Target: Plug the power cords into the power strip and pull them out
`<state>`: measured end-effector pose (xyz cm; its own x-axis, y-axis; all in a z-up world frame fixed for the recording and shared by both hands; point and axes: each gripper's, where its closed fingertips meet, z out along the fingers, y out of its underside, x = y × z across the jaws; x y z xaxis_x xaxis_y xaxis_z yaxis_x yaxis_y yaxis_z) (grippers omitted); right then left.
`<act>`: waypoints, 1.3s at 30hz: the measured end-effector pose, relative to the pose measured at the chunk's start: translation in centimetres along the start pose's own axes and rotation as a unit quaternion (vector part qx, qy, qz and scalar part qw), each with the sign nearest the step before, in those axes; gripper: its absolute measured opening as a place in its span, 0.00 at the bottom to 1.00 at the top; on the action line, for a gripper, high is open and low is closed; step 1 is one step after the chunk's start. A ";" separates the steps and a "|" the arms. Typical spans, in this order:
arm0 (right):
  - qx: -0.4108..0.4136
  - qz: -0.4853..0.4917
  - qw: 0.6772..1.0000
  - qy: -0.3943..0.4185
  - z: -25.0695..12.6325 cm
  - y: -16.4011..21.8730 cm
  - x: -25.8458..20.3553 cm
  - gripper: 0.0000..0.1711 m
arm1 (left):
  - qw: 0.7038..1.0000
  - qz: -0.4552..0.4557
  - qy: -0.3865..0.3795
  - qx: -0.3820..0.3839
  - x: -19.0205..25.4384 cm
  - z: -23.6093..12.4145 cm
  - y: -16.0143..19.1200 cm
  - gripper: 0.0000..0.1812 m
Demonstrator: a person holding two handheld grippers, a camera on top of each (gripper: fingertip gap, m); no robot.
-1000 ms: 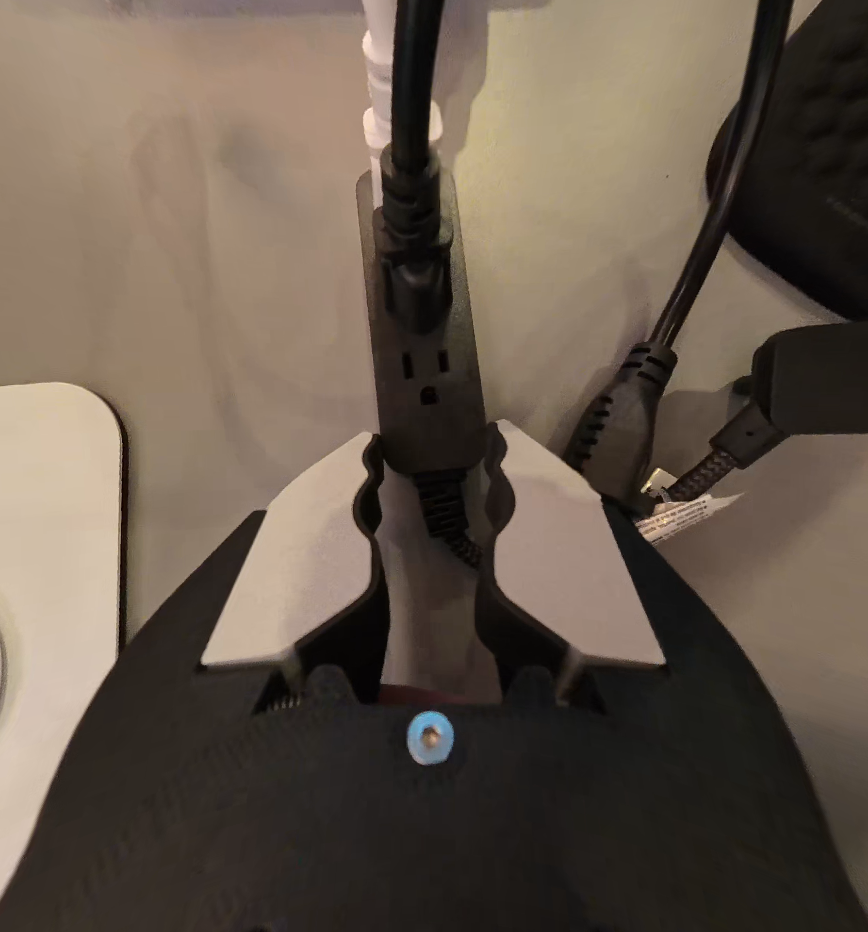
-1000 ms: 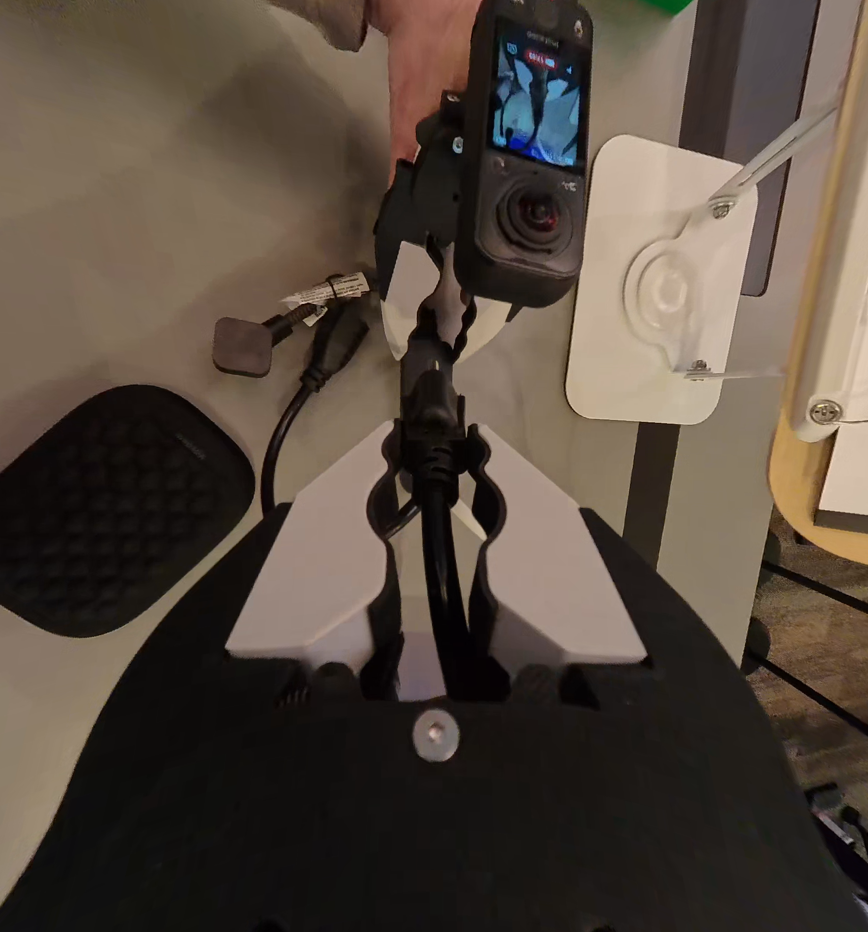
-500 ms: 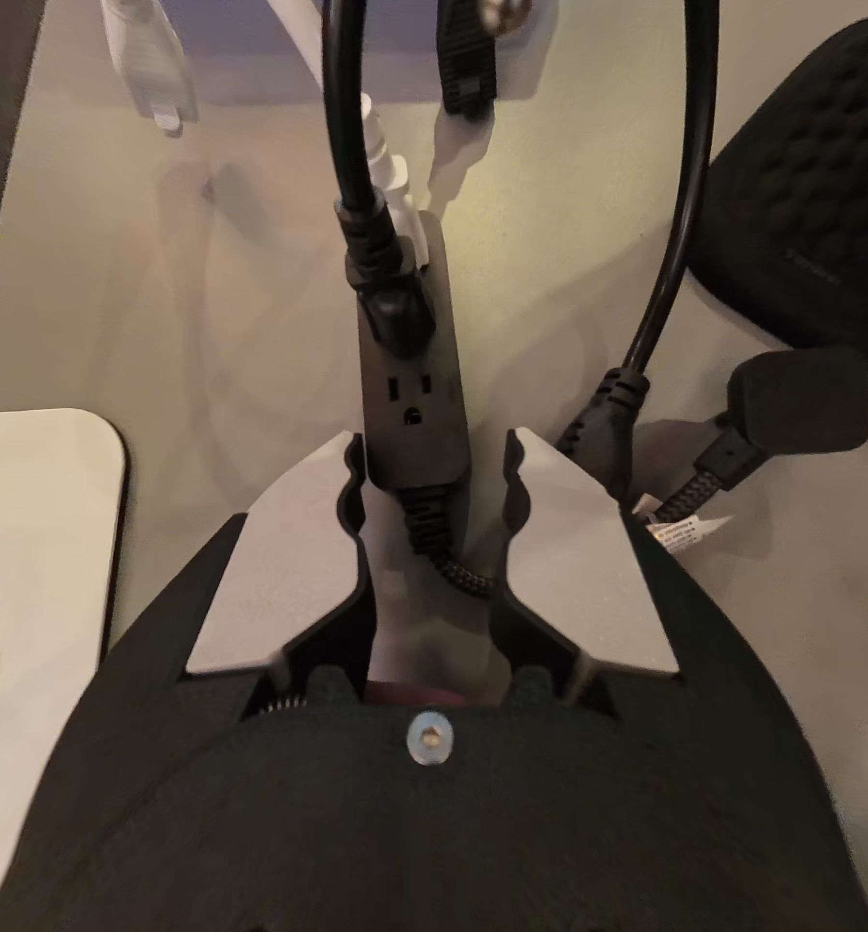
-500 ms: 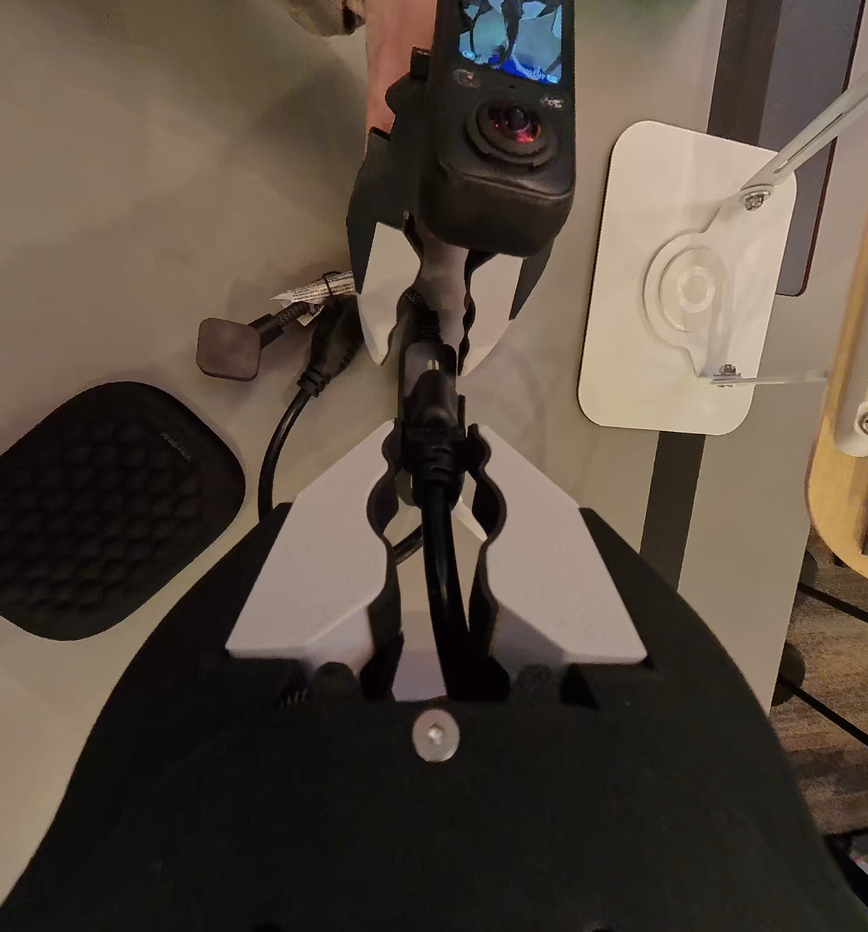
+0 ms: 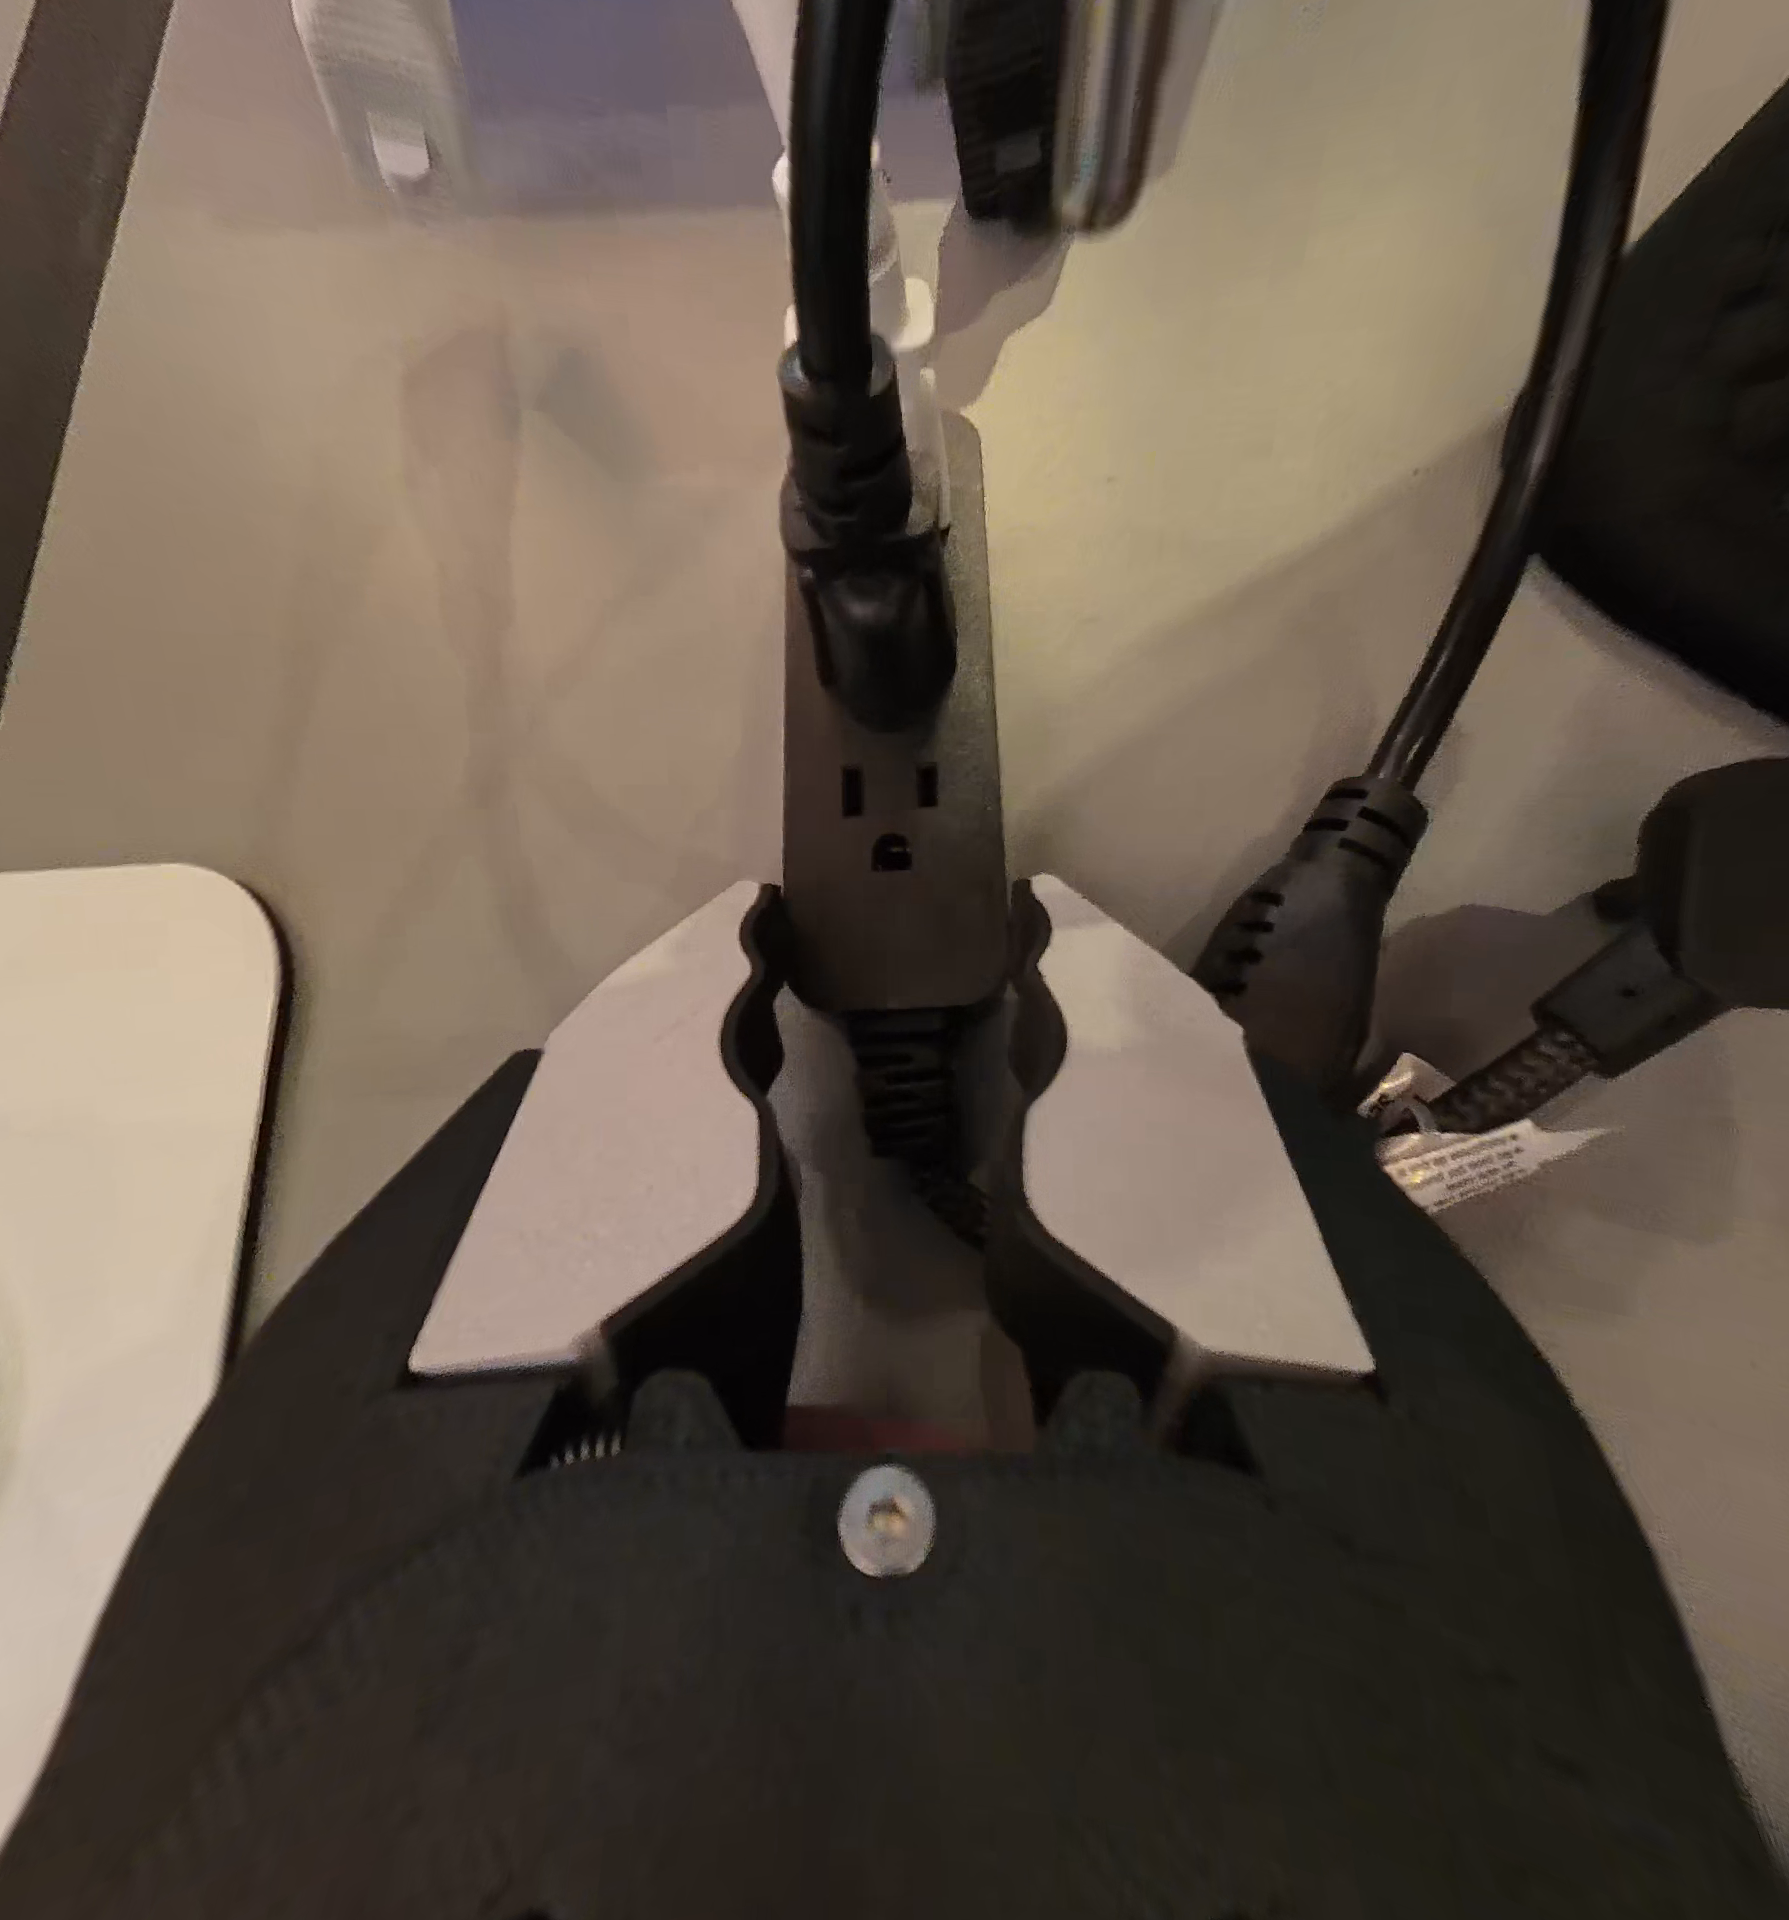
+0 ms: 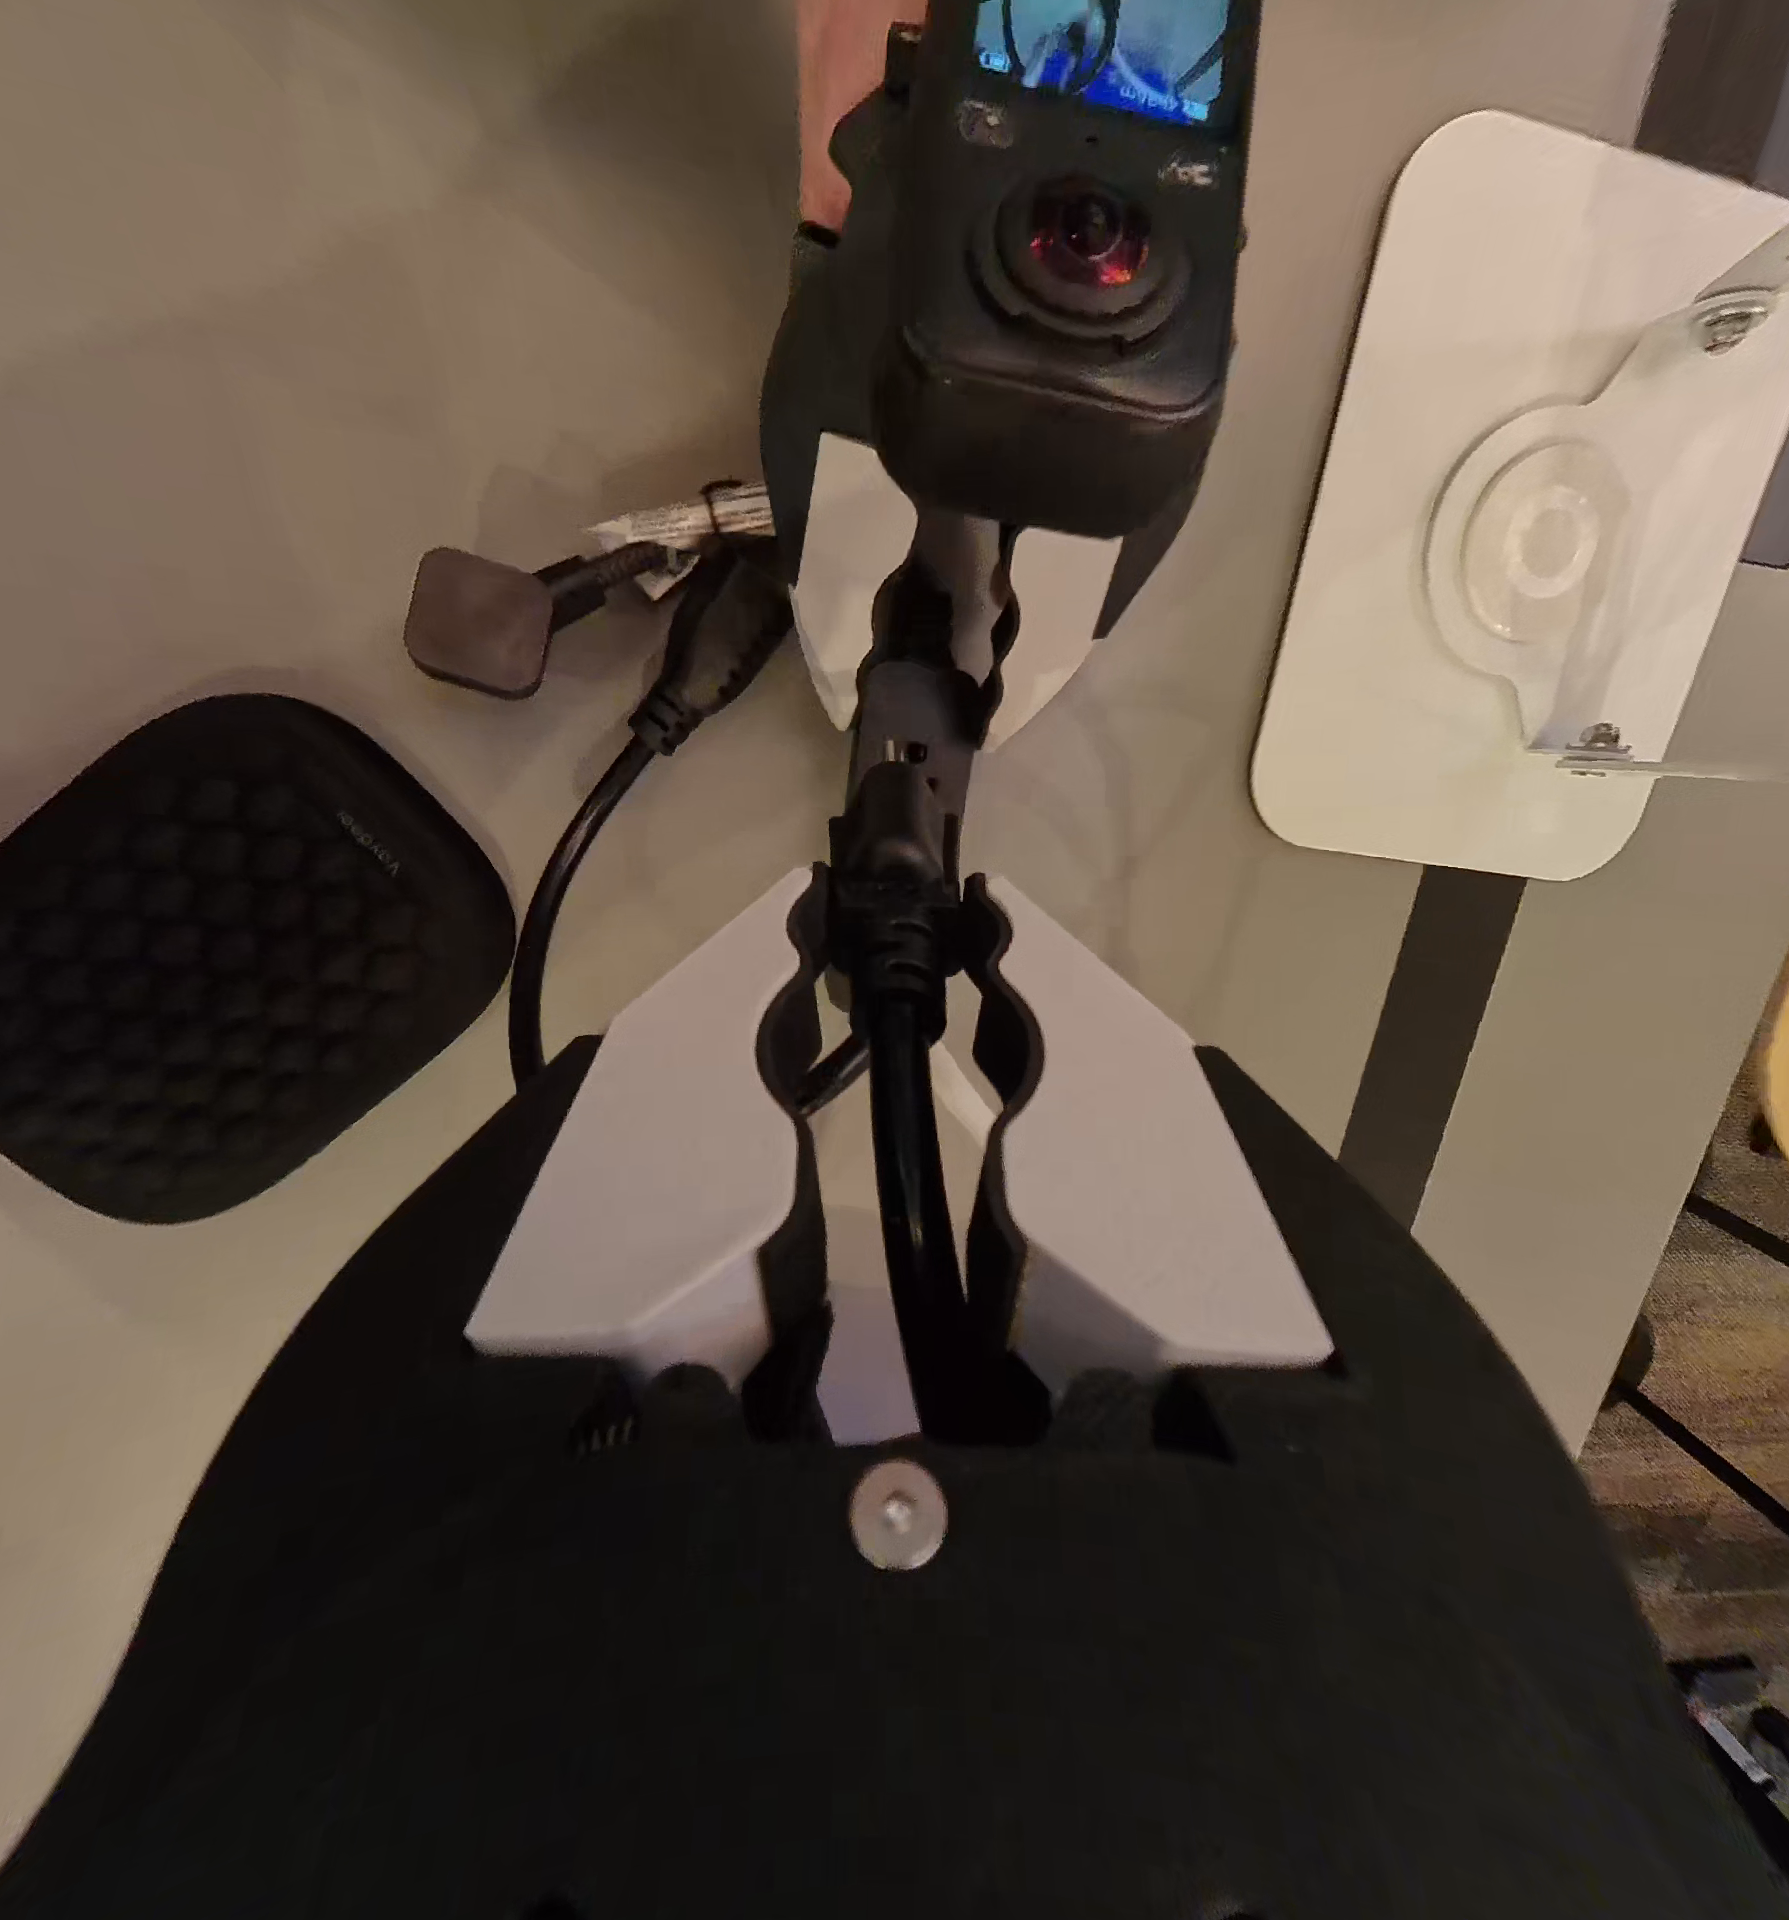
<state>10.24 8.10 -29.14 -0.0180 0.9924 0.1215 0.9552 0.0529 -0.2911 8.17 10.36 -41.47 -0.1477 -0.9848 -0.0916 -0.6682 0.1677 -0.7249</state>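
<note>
A narrow black power strip (image 5: 895,831) lies on the pale table, with one empty outlet near its close end. A black plug (image 5: 869,613) sits in the outlet beyond that one, and a white plug (image 5: 905,312) shows behind it. My left gripper (image 5: 892,914) is shut on the strip's near end, where its braided cord leaves. My right gripper (image 6: 895,899) is shut on the black plug (image 6: 890,831), which stands in the strip (image 6: 911,717). The left gripper (image 6: 911,665) with its camera faces me in the right wrist view.
A second black plug (image 5: 1305,904) and a flat black plug (image 5: 1763,883) lie right of the strip. A black textured pad (image 6: 194,956) lies beyond them. A white base plate (image 6: 1492,520) with a clear bracket sits on the other side, near the table edge. My right fingertips sit around 12 cm from my left ones.
My left gripper opened half a second ago and has shut again on the strip's near end. My right gripper has kept its hold on the black plug.
</note>
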 end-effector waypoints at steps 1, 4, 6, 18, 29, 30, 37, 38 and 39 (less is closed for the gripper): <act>-0.008 -0.004 1.000 -0.004 0.2 0.1 -0.1 0.13 | 1.000 0.008 -0.003 -0.002 0.0 0.1 0.0 0.23; -0.037 -0.013 0.999 -0.009 0.9 0.7 -0.2 0.13 | 1.000 0.012 0.000 0.007 0.0 0.1 -0.1 0.23; -0.051 -0.015 0.998 -0.015 1.4 0.9 -0.2 0.13 | 1.000 0.008 0.003 0.012 0.0 0.1 -0.1 0.23; -0.106 -0.020 0.993 -0.038 3.8 1.4 0.6 0.13 | 1.000 0.002 0.008 0.019 0.0 0.1 -0.2 0.22; -0.134 -0.022 0.989 -0.051 5.6 1.8 1.1 0.13 | 1.000 0.002 0.008 0.021 0.0 0.1 -0.2 0.22; -0.135 -0.022 0.989 -0.054 5.8 1.8 1.0 0.13 | 1.000 0.002 0.008 0.021 0.0 0.1 -0.2 0.22; -0.142 -0.021 0.987 -0.070 7.2 1.8 1.0 0.13 | 1.000 0.003 0.010 0.022 0.1 0.1 -0.2 0.22; -0.142 -0.021 0.987 -0.072 7.2 1.7 0.9 0.13 | 1.000 0.003 0.010 0.022 0.1 0.1 -0.2 0.22; -0.142 -0.022 0.987 -0.074 7.4 1.7 0.9 0.13 | 1.000 0.003 0.010 0.022 0.1 0.1 -0.2 0.22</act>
<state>9.63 9.94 -36.51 -0.0837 0.9963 -0.0174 0.9965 0.0836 -0.0077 8.39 10.22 -41.41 -0.1674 -0.9825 -0.0823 -0.6347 0.1712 -0.7536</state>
